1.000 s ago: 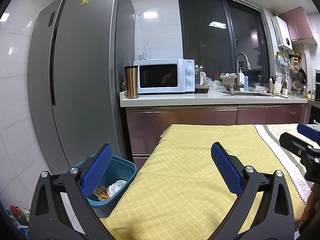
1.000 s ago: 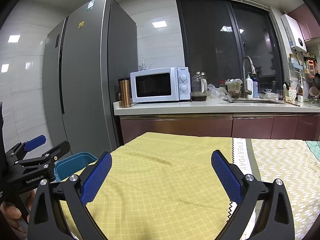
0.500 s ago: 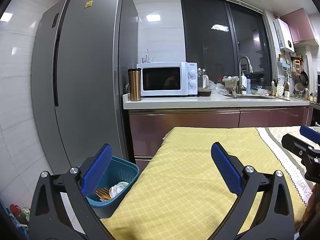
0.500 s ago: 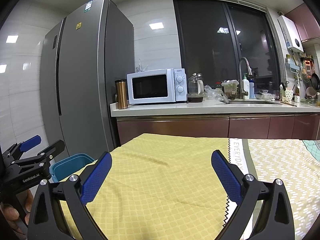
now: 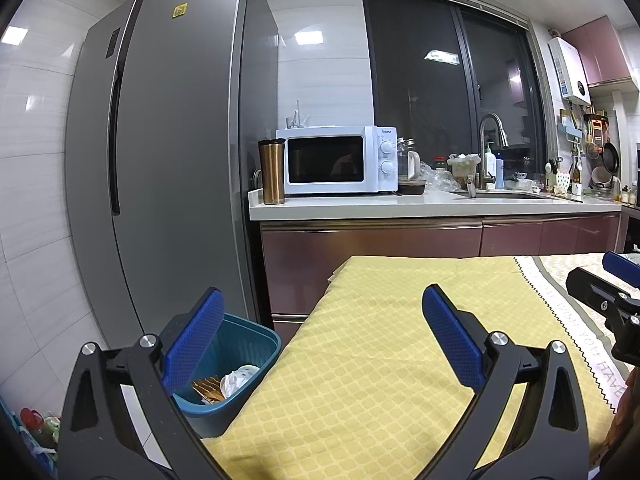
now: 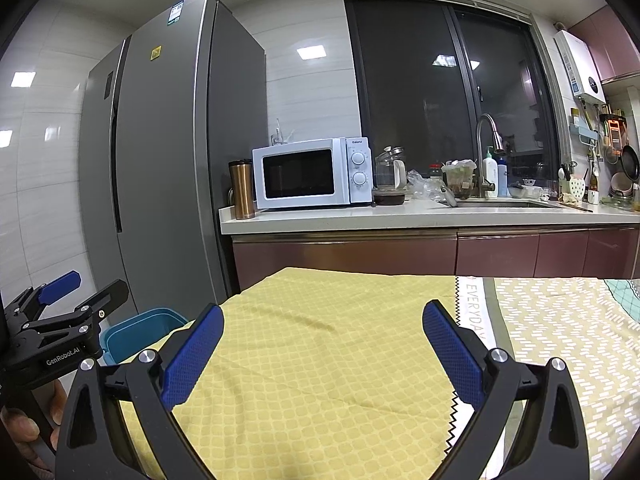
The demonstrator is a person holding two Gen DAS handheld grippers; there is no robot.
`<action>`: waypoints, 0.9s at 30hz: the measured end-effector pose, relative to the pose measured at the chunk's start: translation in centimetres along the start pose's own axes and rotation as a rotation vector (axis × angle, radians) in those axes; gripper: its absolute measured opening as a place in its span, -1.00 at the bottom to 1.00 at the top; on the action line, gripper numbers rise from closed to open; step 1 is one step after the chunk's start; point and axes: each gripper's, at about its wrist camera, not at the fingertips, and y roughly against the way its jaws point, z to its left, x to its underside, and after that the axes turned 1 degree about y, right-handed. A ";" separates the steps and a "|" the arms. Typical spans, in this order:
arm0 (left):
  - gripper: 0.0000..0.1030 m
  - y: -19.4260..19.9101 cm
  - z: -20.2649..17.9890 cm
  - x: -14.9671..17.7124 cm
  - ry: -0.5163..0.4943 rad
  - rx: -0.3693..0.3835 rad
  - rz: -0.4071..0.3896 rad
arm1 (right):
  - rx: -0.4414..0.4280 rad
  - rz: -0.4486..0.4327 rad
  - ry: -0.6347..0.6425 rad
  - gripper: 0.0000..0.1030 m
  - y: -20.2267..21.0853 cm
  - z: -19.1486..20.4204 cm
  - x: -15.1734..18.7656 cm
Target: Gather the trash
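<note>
Teal bin [image 5: 240,344]: on the floor at the table's left edge, beside the grey refrigerator [image 5: 168,160], mouth upward; holds white crumpled trash [image 5: 240,378] and a brown wrapper [image 5: 208,386] whose long axis cannot be told.
Left claw [image 5: 320,340]: jaws spread wide, empty, above the yellow tablecloth [image 5: 380,360].
Right claw [image 6: 322,346]: jaws spread wide, empty, over the same cloth.
Table [image 6: 560,340]: patterned cover right of the yellow cloth.
</note>
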 end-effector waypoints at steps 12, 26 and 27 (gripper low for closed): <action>0.89 -0.1 -0.1 0.0 -0.003 -0.001 0.001 | 0.001 0.007 -0.006 0.87 0.0 -0.1 0.0; 0.89 0.0 -0.4 -0.2 -0.004 -0.001 -0.007 | 0.006 0.002 -0.007 0.87 0.0 -0.3 0.1; 0.89 0.0 -0.4 -0.2 -0.005 0.000 -0.006 | 0.008 0.002 -0.007 0.87 0.1 -0.3 0.1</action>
